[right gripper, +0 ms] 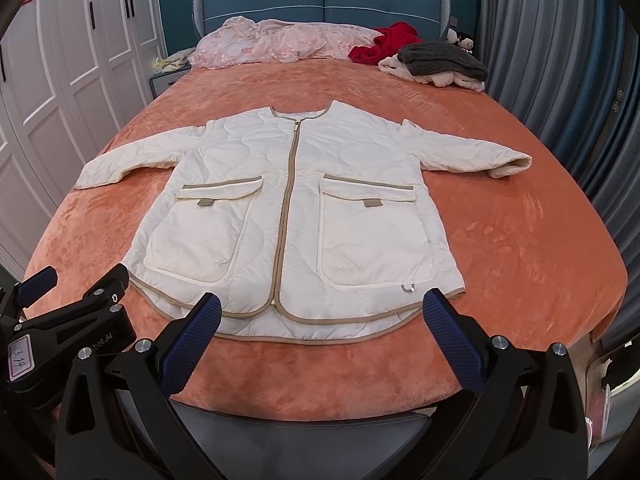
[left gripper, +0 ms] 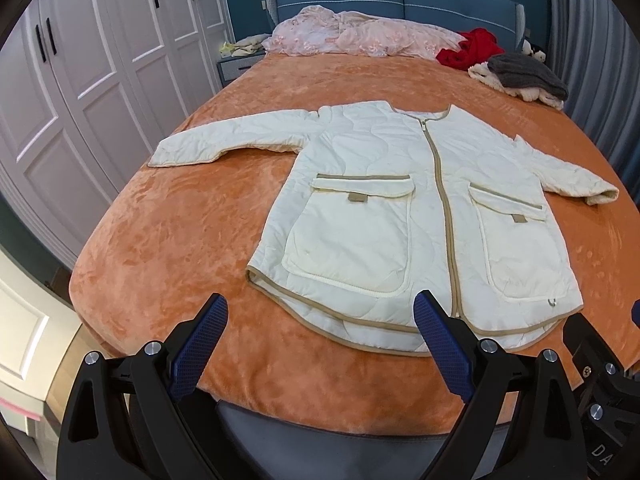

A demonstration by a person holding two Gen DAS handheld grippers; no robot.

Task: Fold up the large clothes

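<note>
Nearest, the left tool [left gripper: 320, 316] and the right tool [right gripper: 320, 312] were both spread wide, holding nothing; the cream quilted jacket [right gripper: 296, 208] lay flat on the orange bed [right gripper: 520, 260], zipped; it looked soft, light, puffy; best pinched at a sleeve cuff [right gripper: 512, 162] or hem.

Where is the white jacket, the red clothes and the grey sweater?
white jacket [right gripper: 296, 216]: right wrist view, on its zipped front.
red clothes [right gripper: 384, 42]: right wrist view, on the crumpled middle.
grey sweater [right gripper: 440, 58]: right wrist view, on its top.
</note>
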